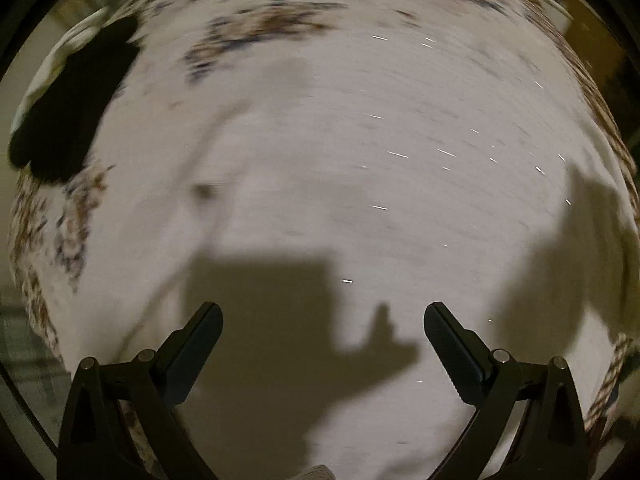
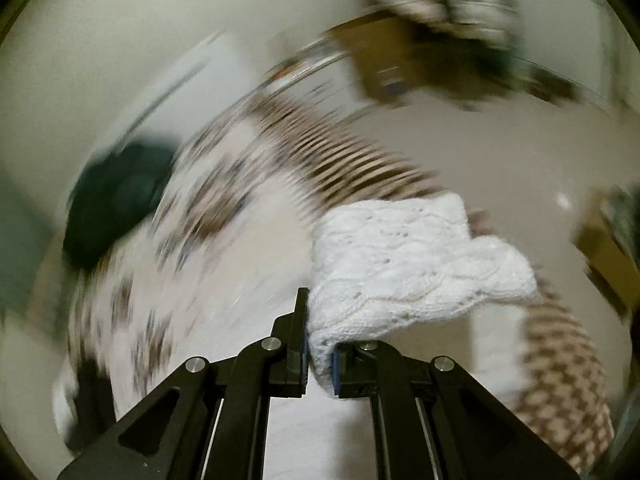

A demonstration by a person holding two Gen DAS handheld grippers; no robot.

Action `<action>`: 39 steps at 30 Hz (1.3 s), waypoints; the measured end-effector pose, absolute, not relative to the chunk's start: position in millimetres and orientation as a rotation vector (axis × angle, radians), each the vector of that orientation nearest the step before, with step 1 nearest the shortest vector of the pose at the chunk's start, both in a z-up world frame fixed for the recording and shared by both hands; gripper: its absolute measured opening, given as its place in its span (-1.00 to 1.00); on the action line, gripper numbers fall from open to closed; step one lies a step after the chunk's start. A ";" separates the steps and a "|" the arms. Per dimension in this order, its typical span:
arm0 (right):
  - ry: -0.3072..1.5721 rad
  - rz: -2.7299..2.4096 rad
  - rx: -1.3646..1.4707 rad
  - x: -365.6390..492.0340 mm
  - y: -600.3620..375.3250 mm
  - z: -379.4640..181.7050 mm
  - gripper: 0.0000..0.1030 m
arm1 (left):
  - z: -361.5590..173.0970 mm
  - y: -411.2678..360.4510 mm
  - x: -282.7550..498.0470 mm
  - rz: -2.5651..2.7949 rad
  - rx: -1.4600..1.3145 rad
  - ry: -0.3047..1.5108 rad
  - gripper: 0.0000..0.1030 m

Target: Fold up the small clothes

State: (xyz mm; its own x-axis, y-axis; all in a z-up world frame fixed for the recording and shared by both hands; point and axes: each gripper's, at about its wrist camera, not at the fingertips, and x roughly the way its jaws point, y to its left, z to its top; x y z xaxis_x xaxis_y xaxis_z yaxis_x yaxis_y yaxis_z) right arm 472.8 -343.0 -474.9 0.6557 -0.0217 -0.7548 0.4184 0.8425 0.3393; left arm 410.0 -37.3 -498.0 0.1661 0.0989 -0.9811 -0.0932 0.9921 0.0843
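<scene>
White cloth [image 1: 340, 152] with a brown-and-blue patterned border is covering the work surface, smeared by motion blur in both views. Over it, the left gripper [image 1: 323, 322] is hovering with its fingers spread wide and nothing between them, its shadow lying on the cloth. At the far left edge, a dark garment [image 1: 76, 104] is resting. The right gripper [image 2: 320, 354] is pinching a white knitted garment [image 2: 404, 264] by one edge, the folded knit hanging above the cloth.
</scene>
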 end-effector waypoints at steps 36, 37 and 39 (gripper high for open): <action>1.137 -0.427 0.861 322.4 -479.8 -593.2 0.52 | -520.9 -121.9 502.2 -0.078 0.363 1.288 1.00; 1.152 -0.431 0.852 318.0 -478.8 -598.8 0.52 | -522.2 -107.0 506.5 -0.030 0.344 1.297 1.00; 1.174 -0.440 0.852 338.4 -474.8 -603.2 0.52 | -523.8 -66.4 512.4 0.070 0.286 1.328 1.00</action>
State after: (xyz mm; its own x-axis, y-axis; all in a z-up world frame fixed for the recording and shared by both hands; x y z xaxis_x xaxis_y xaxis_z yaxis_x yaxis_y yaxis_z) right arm 338.4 -474.8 -603.2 0.3531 0.1211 -0.9277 0.7014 0.6220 0.3482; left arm 512.4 -66.4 -523.8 0.2444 0.2130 -0.9460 0.1121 0.9628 0.2458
